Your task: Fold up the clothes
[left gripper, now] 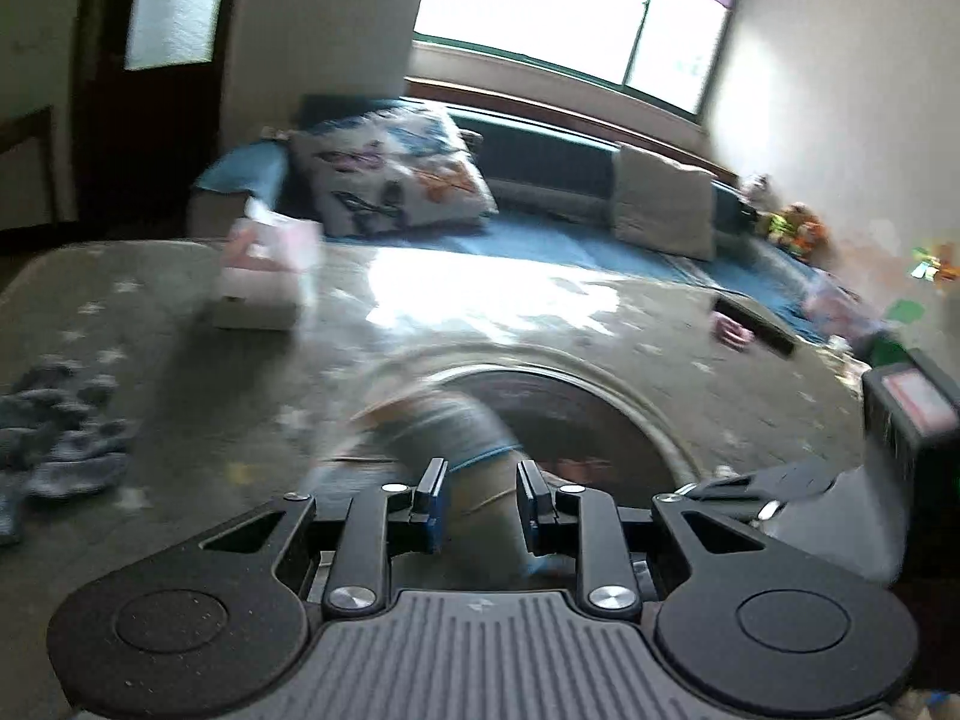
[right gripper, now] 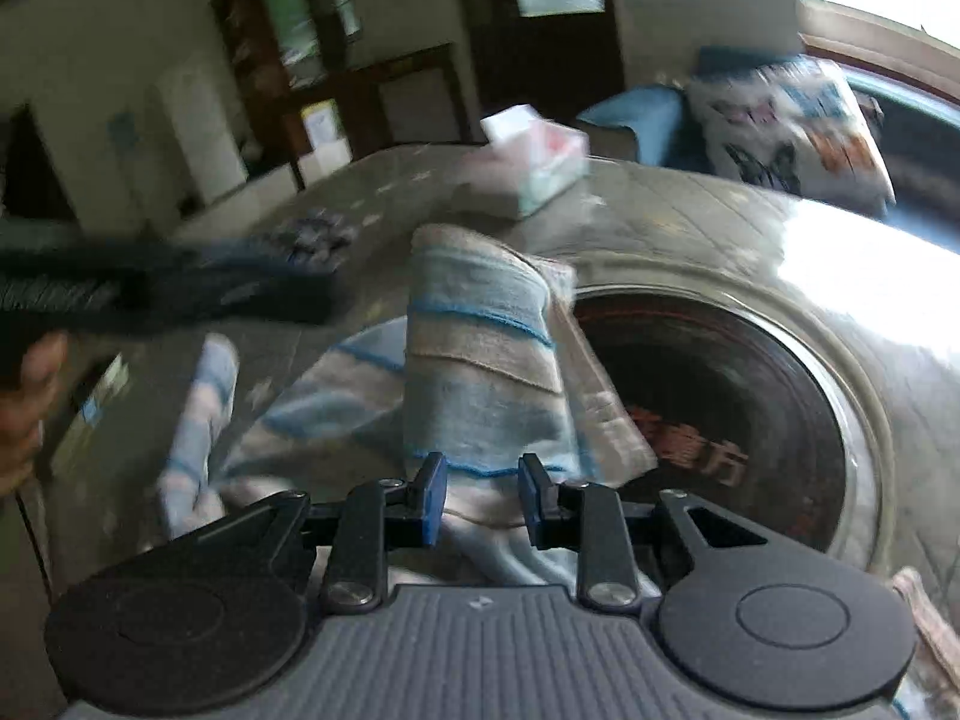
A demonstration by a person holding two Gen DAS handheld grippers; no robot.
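Observation:
A blue-and-beige striped garment (right gripper: 474, 354) lies partly folded on the table by a dark round inset (right gripper: 720, 396). My right gripper (right gripper: 477, 495) is open, its fingers either side of the garment's near edge. My left gripper (left gripper: 480, 501) is open too, with the blurred striped garment (left gripper: 444, 426) between and beyond its fingers. The left gripper also shows as a dark blurred shape at the left of the right wrist view (right gripper: 180, 294). The right gripper shows at the right edge of the left wrist view (left gripper: 900, 420).
A tissue box (left gripper: 264, 276) stands at the table's far side, also in the right wrist view (right gripper: 534, 162). A dark blue patterned cloth (left gripper: 54, 438) lies at the left. A phone (left gripper: 753, 324) lies far right. A sofa with cushions (left gripper: 390, 180) is behind.

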